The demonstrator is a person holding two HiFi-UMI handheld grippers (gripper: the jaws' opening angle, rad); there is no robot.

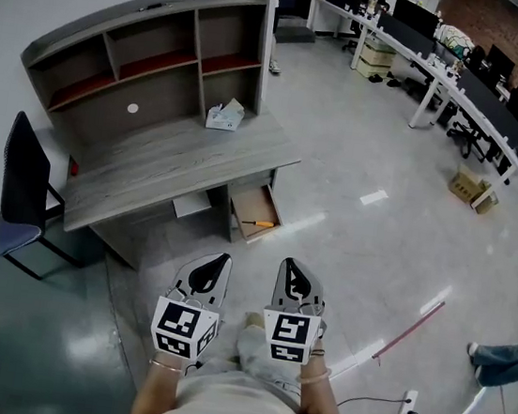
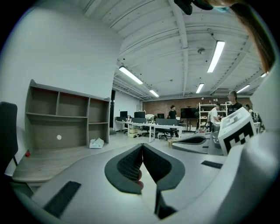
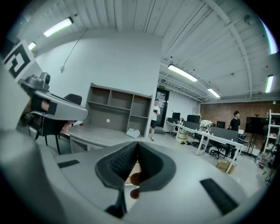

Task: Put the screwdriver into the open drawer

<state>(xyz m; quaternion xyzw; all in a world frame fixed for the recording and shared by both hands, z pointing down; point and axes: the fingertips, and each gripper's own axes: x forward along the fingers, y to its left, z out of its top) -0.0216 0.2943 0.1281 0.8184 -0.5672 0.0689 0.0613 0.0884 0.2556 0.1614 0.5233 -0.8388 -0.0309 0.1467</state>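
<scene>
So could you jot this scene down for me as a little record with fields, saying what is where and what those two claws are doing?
place: open office floor, with the person standing back from a grey desk that has shelves on top
drawer: open, under the desk's right end
screwdriver: orange handle, lying inside the drawer
left claw: shut, empty, held close to the person
right claw: shut, empty, beside the left one
white packet: on the desk top
chair: dark, at the desk's left end

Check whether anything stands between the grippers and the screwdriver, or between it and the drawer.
Nothing visible does. The screwdriver already lies inside the open drawer; only bare floor separates it from the left gripper and right gripper, both with jaws shut on nothing.
</scene>
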